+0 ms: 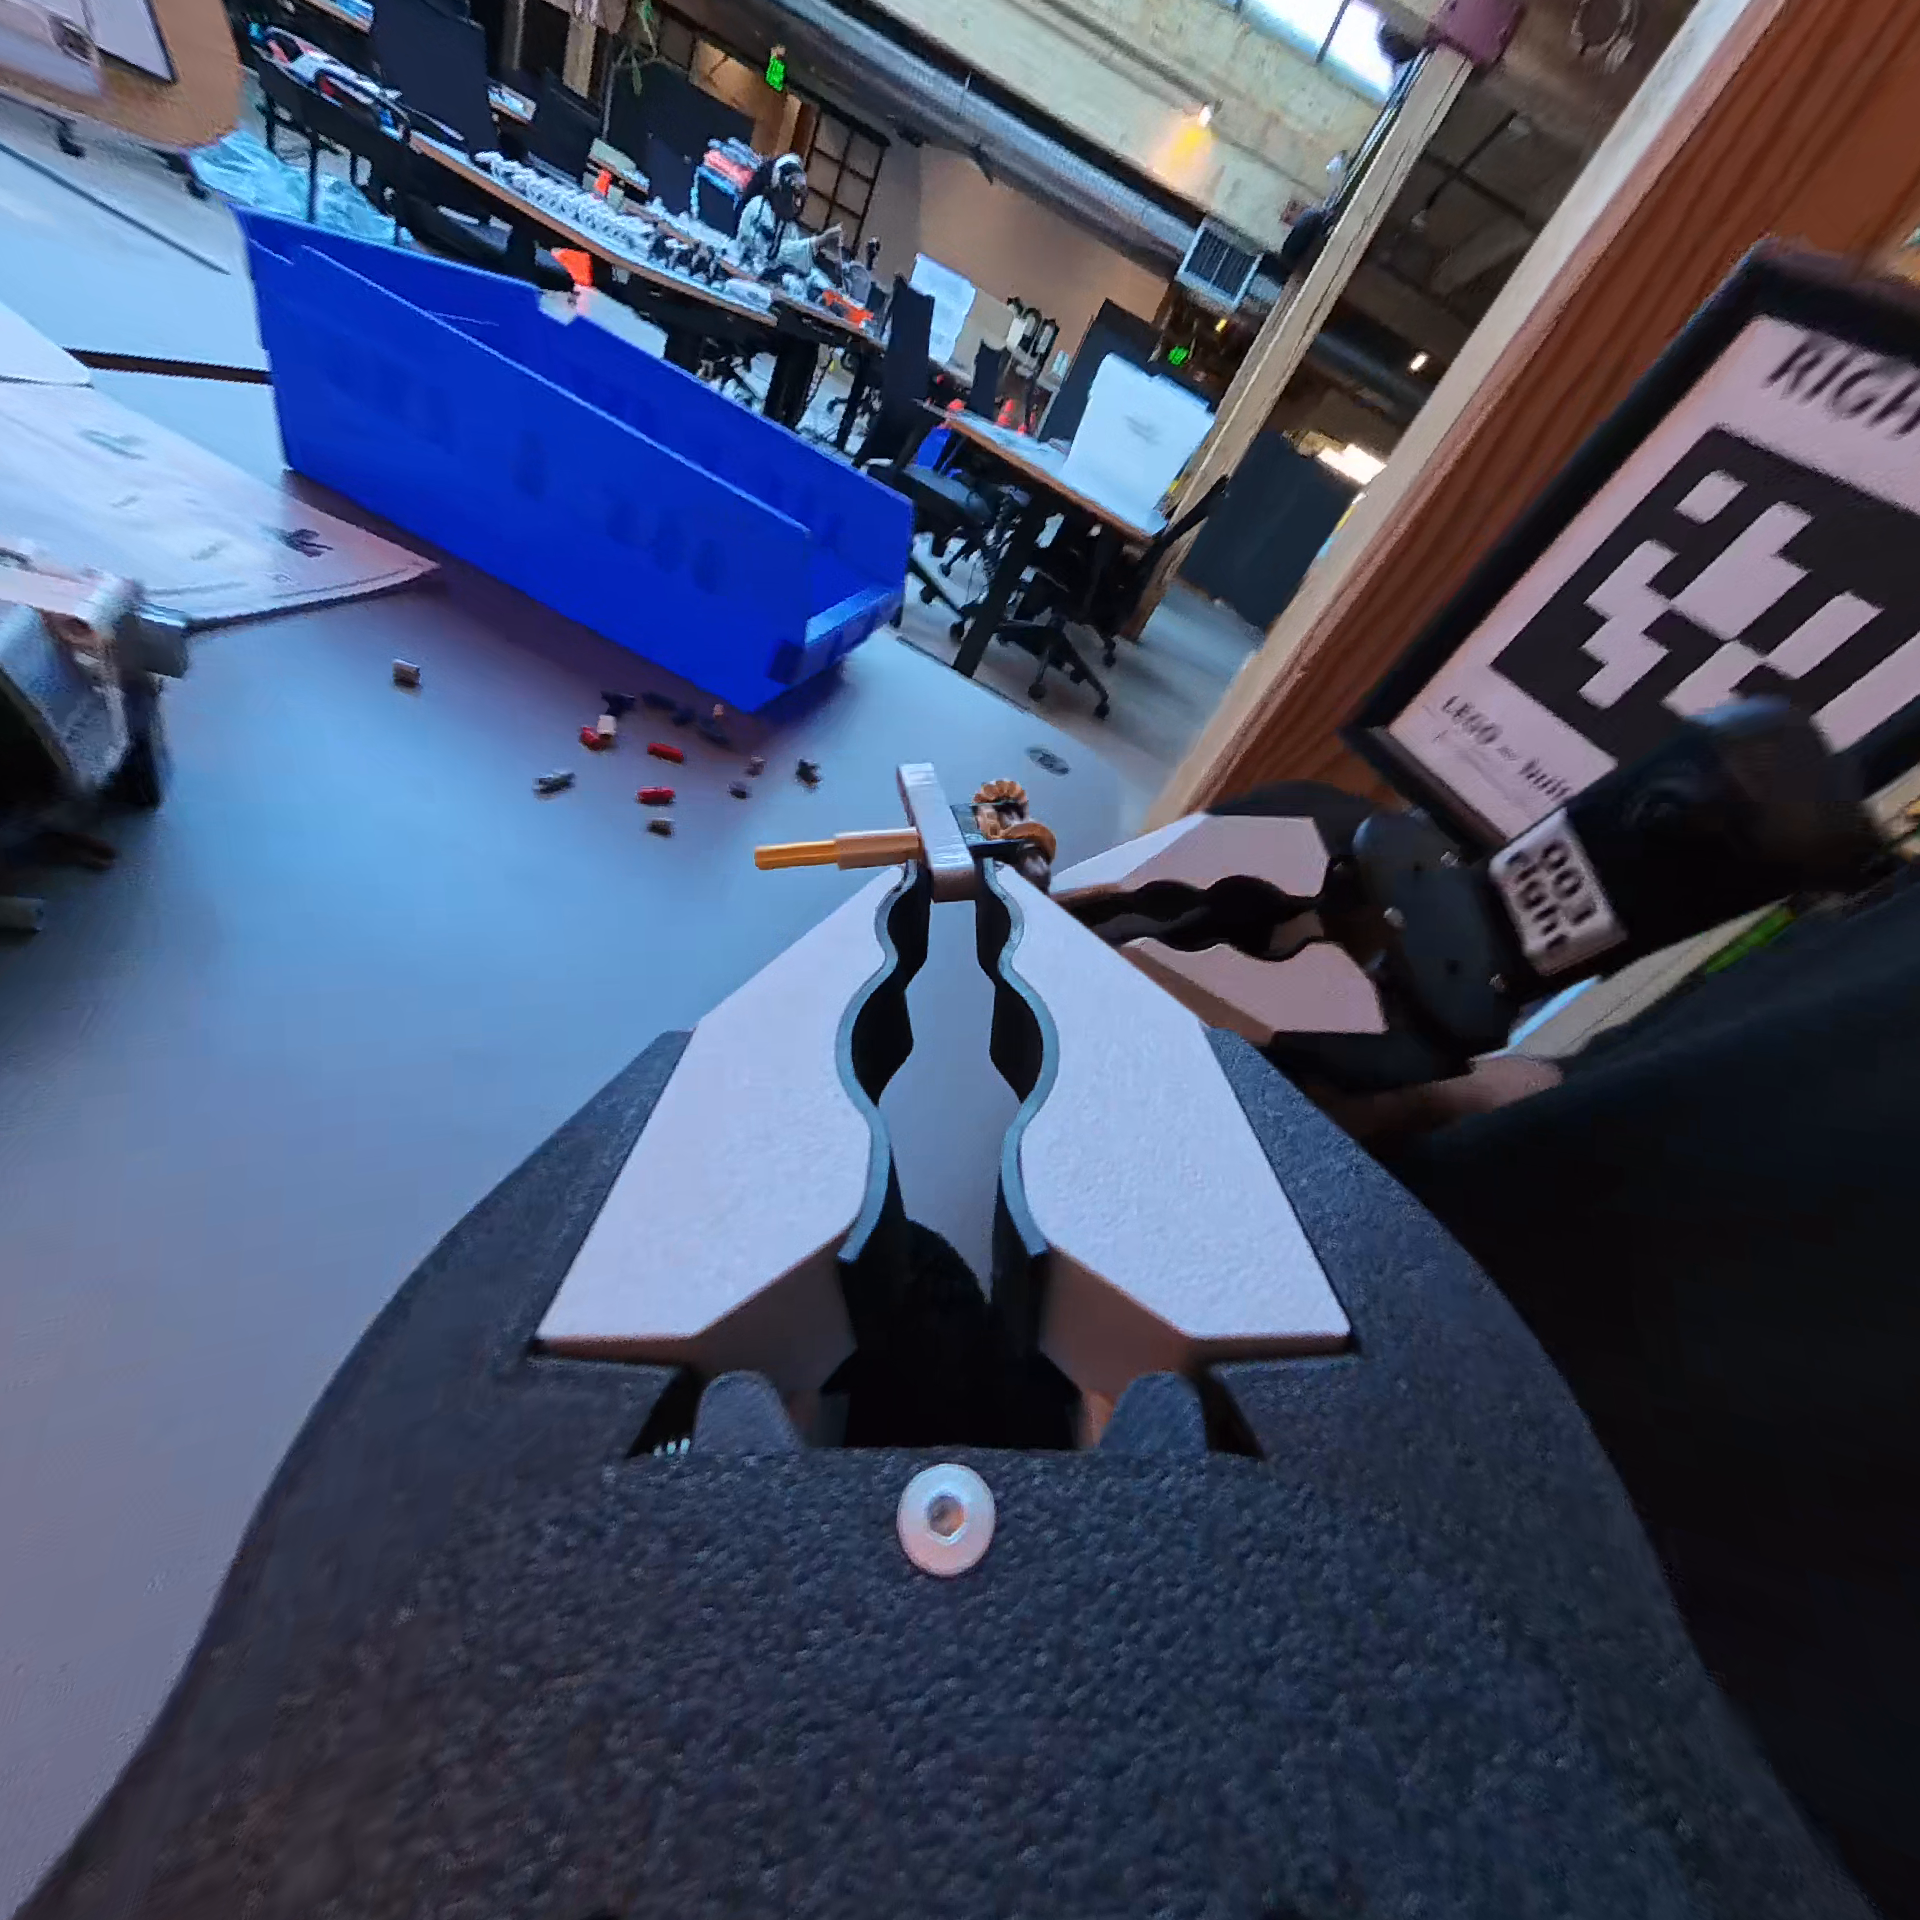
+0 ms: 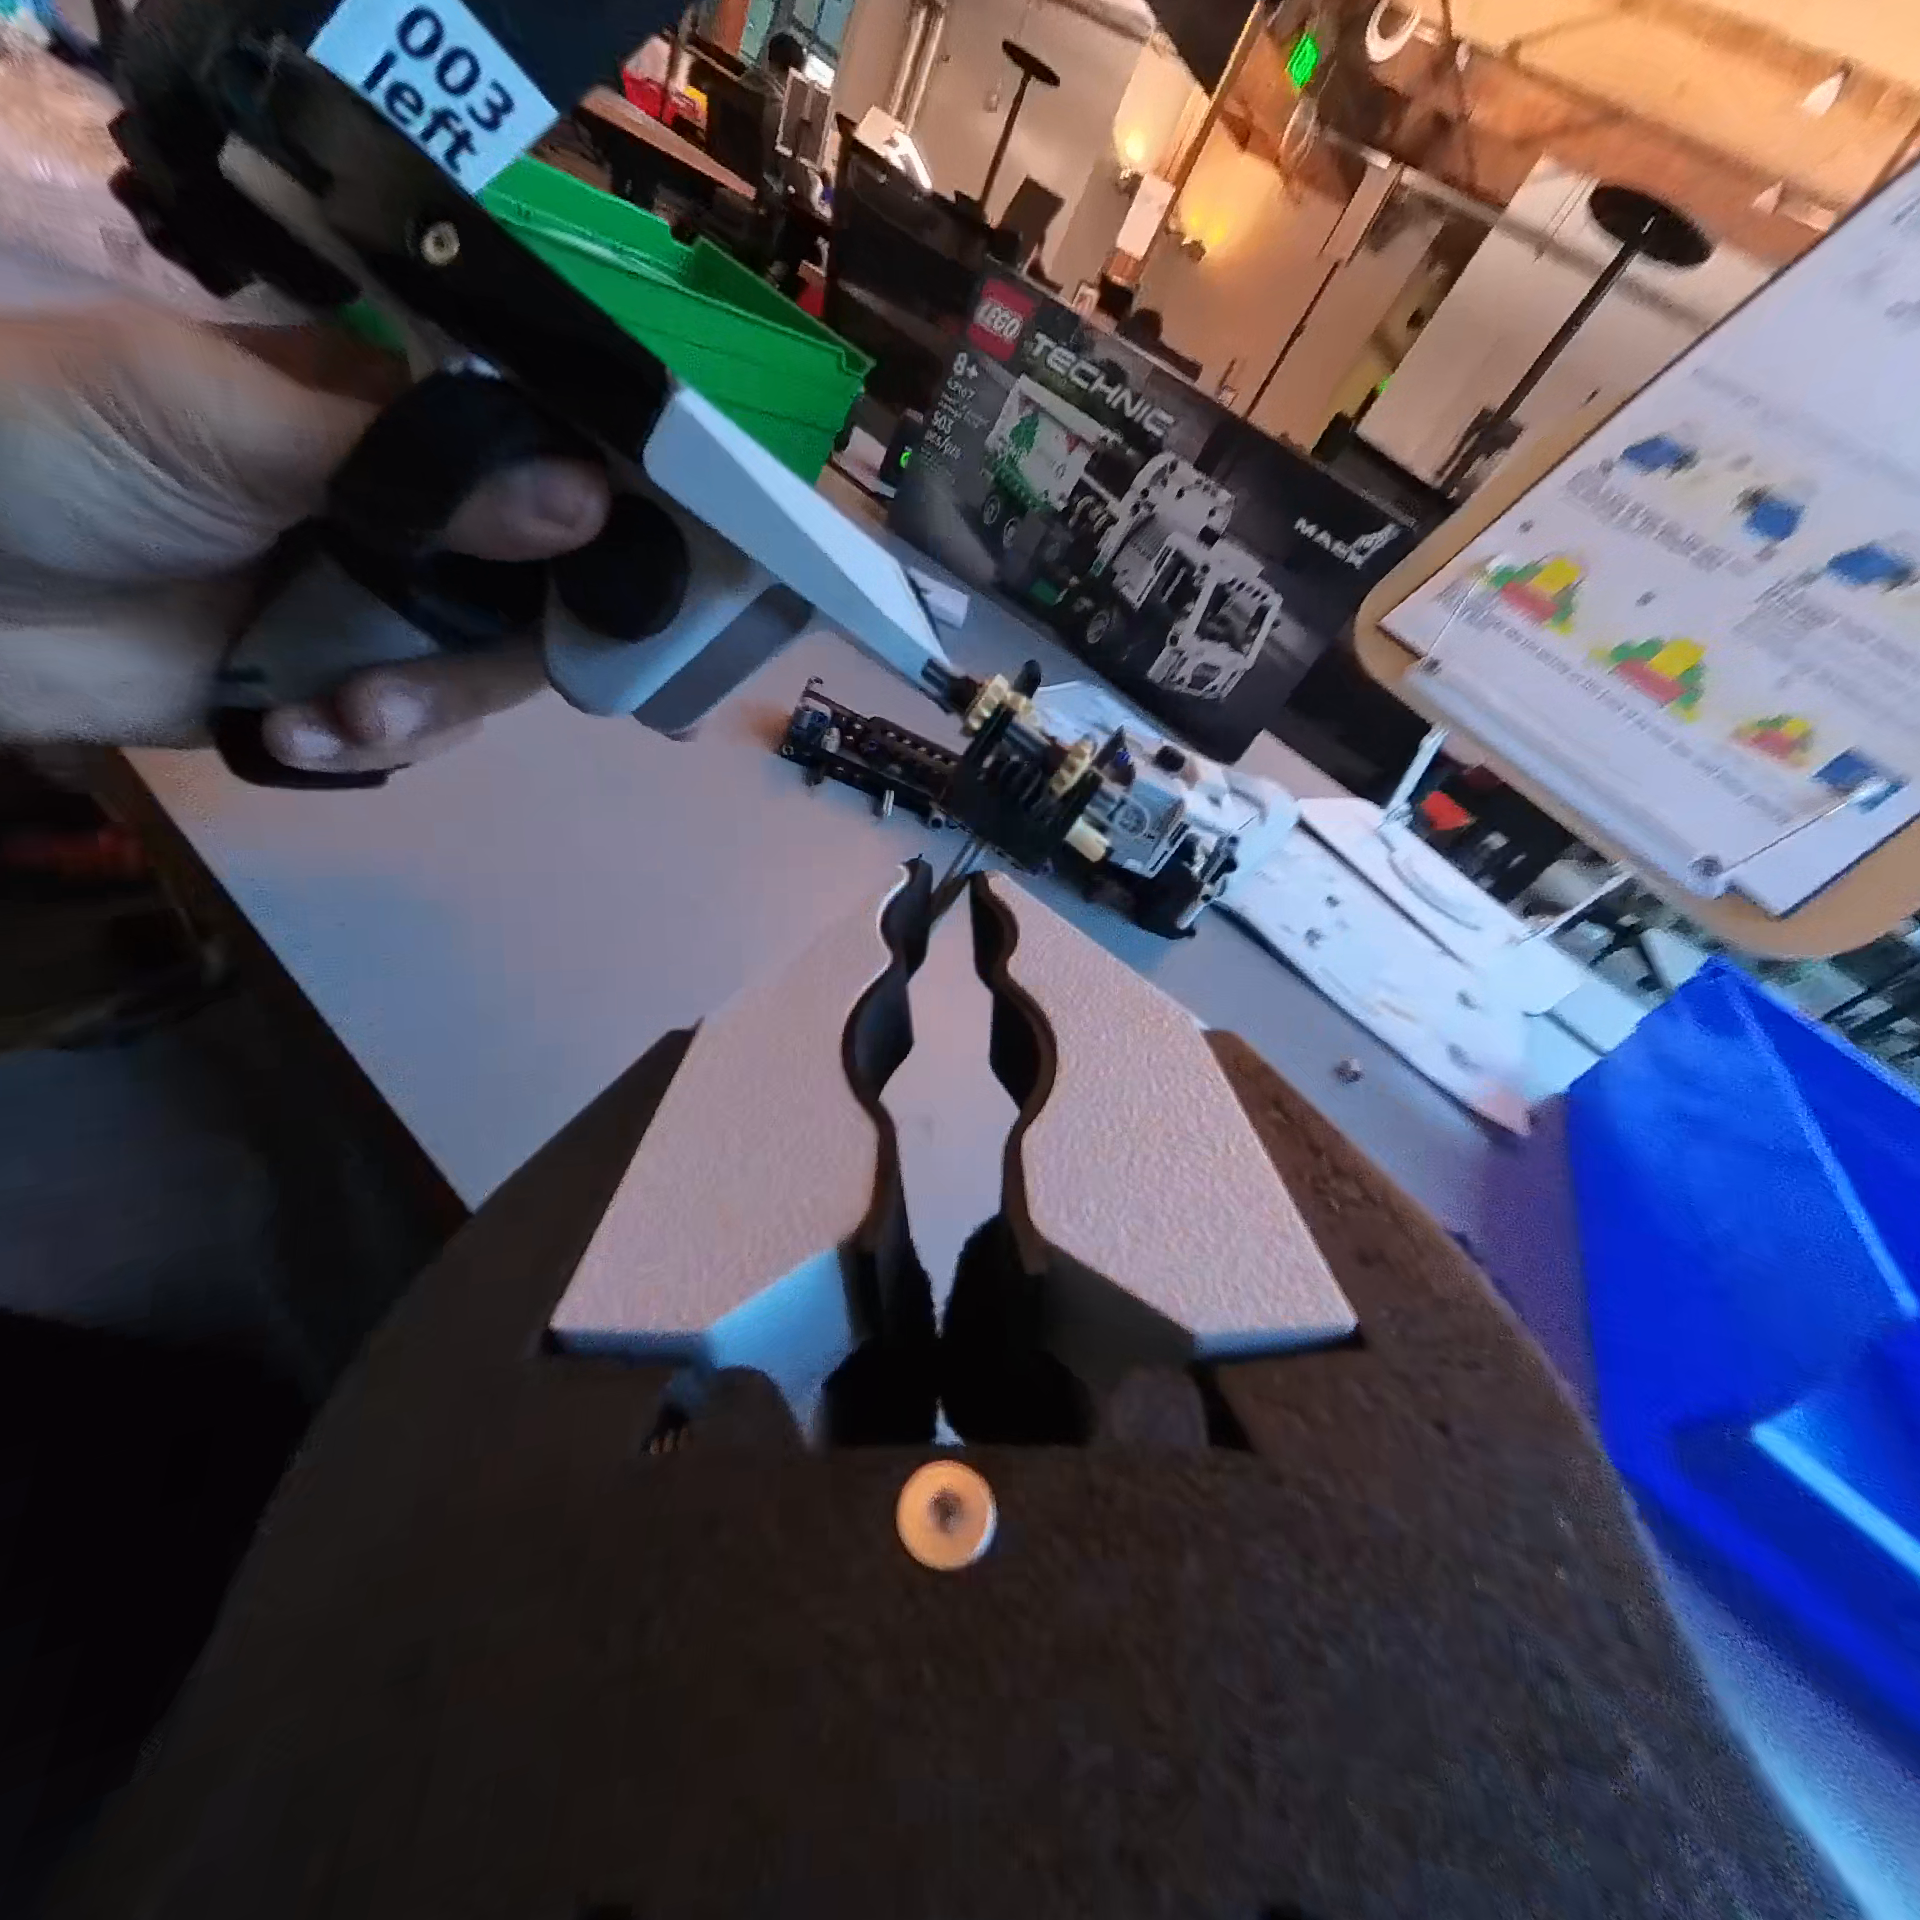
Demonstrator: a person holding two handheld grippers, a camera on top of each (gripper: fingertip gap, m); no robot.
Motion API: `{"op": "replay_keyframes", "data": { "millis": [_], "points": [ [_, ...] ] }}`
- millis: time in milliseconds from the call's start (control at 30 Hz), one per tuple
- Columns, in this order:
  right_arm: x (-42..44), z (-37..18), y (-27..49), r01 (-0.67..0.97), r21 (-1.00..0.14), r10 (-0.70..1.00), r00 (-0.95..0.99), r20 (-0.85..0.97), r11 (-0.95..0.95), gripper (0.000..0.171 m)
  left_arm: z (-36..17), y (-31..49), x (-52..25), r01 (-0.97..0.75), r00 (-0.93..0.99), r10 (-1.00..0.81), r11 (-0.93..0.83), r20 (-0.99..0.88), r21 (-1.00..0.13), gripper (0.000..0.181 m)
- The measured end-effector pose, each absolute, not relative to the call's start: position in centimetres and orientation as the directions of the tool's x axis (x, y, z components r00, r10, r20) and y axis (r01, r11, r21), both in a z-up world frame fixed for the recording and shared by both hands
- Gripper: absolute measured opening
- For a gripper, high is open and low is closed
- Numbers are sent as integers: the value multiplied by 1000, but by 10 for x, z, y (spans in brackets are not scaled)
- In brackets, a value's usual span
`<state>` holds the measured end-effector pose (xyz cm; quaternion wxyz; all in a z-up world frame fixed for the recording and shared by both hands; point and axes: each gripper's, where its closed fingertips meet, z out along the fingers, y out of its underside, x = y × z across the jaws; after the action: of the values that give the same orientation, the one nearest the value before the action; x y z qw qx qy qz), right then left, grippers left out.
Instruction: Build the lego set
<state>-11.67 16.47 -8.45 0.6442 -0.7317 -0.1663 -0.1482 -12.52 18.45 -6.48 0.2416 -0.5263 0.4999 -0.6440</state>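
The left gripper (image 1: pixel 951 868) has its fingers nearly closed on a small grey beam (image 1: pixel 940 831), with a tan axle (image 1: pixel 831 852) sticking out to their left and tan gears (image 1: pixel 1013 821) on the far side. The right gripper (image 2: pixel 940 894) looks pinched on a thin dark rod (image 2: pixel 961 868) at its tips, though blur makes this uncertain. This sub-assembly looks light, rigid and slick, with press-fits that probably slip under twist; gripping the beam's flat faces seems safest. Beyond lie loose pieces (image 1: pixel 655 769) on the worktop (image 1: pixel 364 935), a blue bin (image 1: pixel 582 488) and the half-built truck (image 2: pixel 1122 821).
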Motion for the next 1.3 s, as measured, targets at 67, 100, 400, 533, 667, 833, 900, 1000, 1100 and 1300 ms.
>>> {"op": "replay_keyframes", "data": {
  "millis": [67, 100, 400, 533, 667, 833, 900, 1000, 1100, 1300],
  "points": [
    [-108, -86, 173, 387, -911, 57, 922, 382, -143, 5, -71, 196, -118, -238, -303, -875, -316, 379, -919, 5],
    [-104, -87, 177, 371, -915, 63, 929, 365, -158, 5, -75, 201, -115, -251, -291, -895, -269, 337, -930, 5],
    [-81, -162, 186, 153, -779, 249, 968, -4, -607, 4, -149, 223, -87, -466, -323, -946, 151, 9, -872, 6],
    [-66, -178, 189, 121, -693, 246, 966, -84, -711, 4, -171, 230, -71, -511, -357, -929, 285, -101, -811, 6],
    [-52, -183, 201, 131, -654, 261, 959, -106, -745, 5, -181, 242, -61, -558, -341, -931, 313, -131, -769, 6],
    [-46, -187, 210, 138, -653, 283, 951, -122, -745, 5, -189, 252, -55, -613, -298, -948, 281, -114, -739, 6],
    [-40, -184, 212, 134, -672, 282, 952, -116, -728, 10, -189, 254, -53, -629, -259, -961, 241, -93, -739, 6],
    [-24, -172, 207, 144, -729, 290, 954, -78, -669, 19, -189, 256, -52, -651, -195, -980, 166, -48, -741, 6],
    [28, -158, 200, 129, -787, 154, 987, 43, -603, 28, -188, 257, -55, -660, -132, -991, 83, 7, -747, 9],
    [97, -159, 188, 35, -805, -111, 986, 125, -592, 29, -147, 276, -67, -464, -79, -997, 16, 24, -886, 24]
  ]
}}
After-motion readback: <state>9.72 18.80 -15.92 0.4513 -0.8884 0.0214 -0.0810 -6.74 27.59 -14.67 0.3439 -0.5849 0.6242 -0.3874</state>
